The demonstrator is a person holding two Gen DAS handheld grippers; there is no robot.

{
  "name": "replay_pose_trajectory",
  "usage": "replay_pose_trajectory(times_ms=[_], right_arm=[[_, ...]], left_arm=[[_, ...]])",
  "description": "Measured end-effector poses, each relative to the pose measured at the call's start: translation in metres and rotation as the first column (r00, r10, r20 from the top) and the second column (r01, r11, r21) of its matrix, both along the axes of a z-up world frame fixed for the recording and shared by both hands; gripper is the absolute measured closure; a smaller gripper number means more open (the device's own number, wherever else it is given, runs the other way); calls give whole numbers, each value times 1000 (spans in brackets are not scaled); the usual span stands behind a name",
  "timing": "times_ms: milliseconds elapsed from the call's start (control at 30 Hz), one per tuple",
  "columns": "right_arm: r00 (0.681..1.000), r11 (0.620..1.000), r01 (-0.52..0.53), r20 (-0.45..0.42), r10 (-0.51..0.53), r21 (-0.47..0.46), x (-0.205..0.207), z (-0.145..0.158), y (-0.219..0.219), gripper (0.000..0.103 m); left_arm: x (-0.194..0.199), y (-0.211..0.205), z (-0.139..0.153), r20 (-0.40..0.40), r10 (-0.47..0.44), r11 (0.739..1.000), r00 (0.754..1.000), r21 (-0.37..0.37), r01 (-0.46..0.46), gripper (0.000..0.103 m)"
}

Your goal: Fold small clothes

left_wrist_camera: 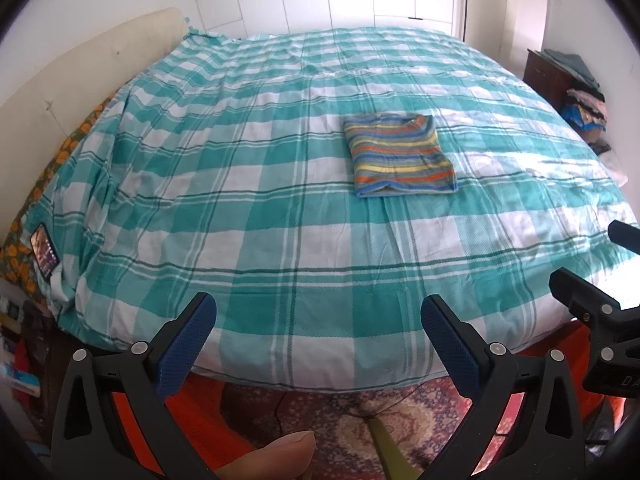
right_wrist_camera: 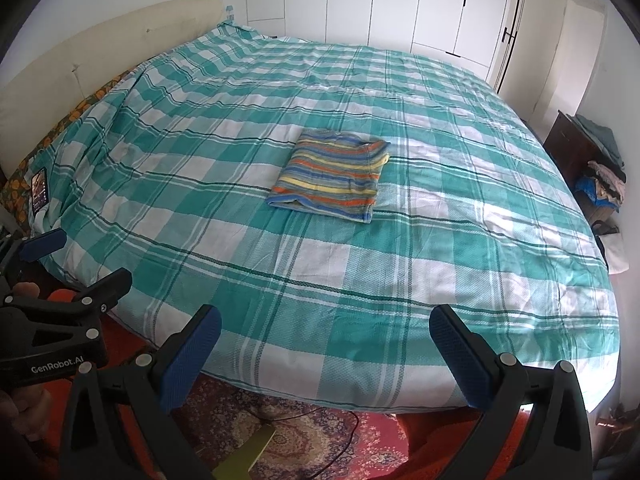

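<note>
From the left wrist, the left tongs [left_wrist_camera: 318,314] gape wide and hold nothing at the bed's near edge; the folded striped garment [left_wrist_camera: 400,156] lies well beyond them on the teal checked bedspread [left_wrist_camera: 240,184].

From the right wrist, the right tongs [right_wrist_camera: 324,326] stand equally wide and empty-handed, the garment [right_wrist_camera: 332,174] far ahead, white wardrobe doors [right_wrist_camera: 400,4] behind the bed.
</note>
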State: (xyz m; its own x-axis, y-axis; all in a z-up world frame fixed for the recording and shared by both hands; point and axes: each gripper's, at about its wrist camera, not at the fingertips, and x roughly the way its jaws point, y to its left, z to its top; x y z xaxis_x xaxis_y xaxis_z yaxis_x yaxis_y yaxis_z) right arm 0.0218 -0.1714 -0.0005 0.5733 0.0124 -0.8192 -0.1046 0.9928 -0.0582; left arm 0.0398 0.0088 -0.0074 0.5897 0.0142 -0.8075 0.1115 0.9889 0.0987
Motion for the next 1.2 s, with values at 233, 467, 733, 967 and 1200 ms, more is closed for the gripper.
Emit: replay_pose_trajectory(times_ms=[233, 467, 733, 967, 1200], right_arm=[[1000, 1000, 16, -16, -16, 1, 0, 4, -2, 0], [1000, 1000, 21, -21, -21, -6, -2, 6, -1, 0], [1000, 1000, 20, -6, -20, -13, -5, 8, 0, 0], [1000, 1000, 16, 5, -16, -24, -8, 12, 1, 0], [1000, 1000, 9, 11, -9, -28, -8, 16, -2, 0]], left_arm=[[-1, -2, 2, -8, -3, 1000, 1000, 2, 3, 1], [-2, -4, 7, 0, 7, 1000, 1000, 6, -7, 1], [-1, -1, 9, 8, 18, 1000, 1000, 2, -18, 1], [-1, -4, 12, 13, 16, 1000, 1000, 6, -16, 1], [-3, -9, 15, 21, 13, 1000, 1000, 9, -14, 1]])
